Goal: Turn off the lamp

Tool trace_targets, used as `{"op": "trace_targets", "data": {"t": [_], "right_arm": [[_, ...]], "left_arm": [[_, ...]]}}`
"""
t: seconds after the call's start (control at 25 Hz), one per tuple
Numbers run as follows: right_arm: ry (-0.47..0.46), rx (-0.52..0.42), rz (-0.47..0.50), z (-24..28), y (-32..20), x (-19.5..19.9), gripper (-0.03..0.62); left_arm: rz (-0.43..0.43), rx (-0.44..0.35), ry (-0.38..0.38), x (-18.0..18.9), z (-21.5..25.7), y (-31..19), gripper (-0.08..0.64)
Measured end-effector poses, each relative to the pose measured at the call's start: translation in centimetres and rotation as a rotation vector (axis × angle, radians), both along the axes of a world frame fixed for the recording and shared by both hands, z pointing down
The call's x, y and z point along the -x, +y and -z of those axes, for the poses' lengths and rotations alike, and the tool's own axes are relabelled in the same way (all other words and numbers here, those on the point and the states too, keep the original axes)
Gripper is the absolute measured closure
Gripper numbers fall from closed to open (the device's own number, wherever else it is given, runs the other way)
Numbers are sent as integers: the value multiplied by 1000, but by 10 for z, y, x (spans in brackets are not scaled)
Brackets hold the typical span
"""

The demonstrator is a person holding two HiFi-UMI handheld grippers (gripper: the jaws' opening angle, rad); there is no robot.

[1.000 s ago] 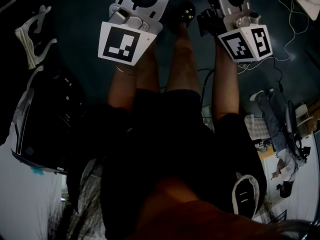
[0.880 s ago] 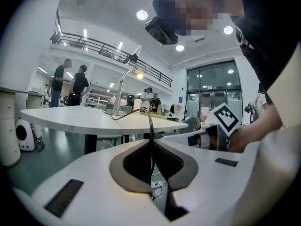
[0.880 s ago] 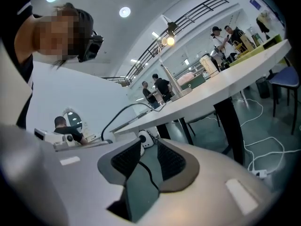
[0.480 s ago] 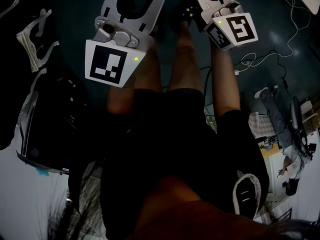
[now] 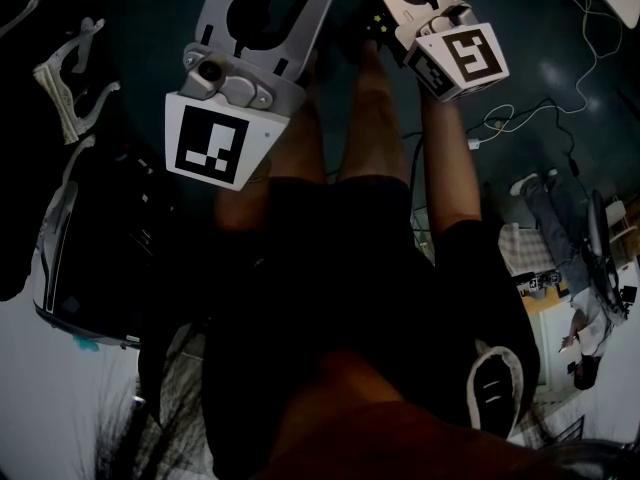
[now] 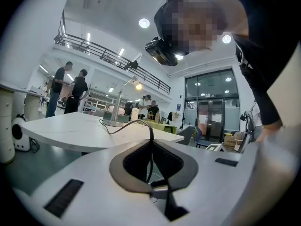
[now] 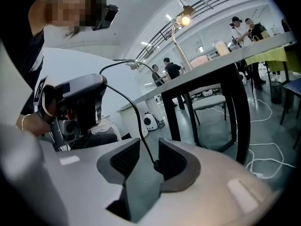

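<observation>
Between the jaws of the left gripper [image 6: 151, 145], drawn nearly together, a thin dark cable [image 6: 151, 131] runs down the slit; whether the pads nip it is unclear. On the right gripper [image 7: 146, 149] the jaws stand apart, having just been opening, with a cable end [image 7: 154, 163] in the gap. Well ahead, the lamp [image 6: 136, 85] stands lit on a white table [image 6: 70, 131]. Only the left gripper view shows its base on the tabletop; the right gripper view sees the table from below, with the lamp head [image 7: 184, 19] above its edge.
</observation>
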State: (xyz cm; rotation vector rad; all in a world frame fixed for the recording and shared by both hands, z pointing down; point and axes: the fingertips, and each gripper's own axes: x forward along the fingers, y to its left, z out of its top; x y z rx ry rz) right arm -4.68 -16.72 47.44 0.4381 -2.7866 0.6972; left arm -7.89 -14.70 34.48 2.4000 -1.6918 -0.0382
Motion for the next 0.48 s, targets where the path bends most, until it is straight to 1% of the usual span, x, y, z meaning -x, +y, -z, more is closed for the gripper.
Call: {"op": "trace_targets", "data": {"t": [0.08, 0.16, 0.48], "right_arm": [[12, 7, -5, -4, 1, -2, 497], [4, 5, -11, -3, 0, 1, 497], [-10, -52, 15, 3, -1, 16, 499]], "left_arm": [[-14, -4, -2, -3, 2, 1, 537], [-23, -5, -6, -5, 4, 1, 537], [-23, -9, -5, -5, 7, 3, 537]]}}
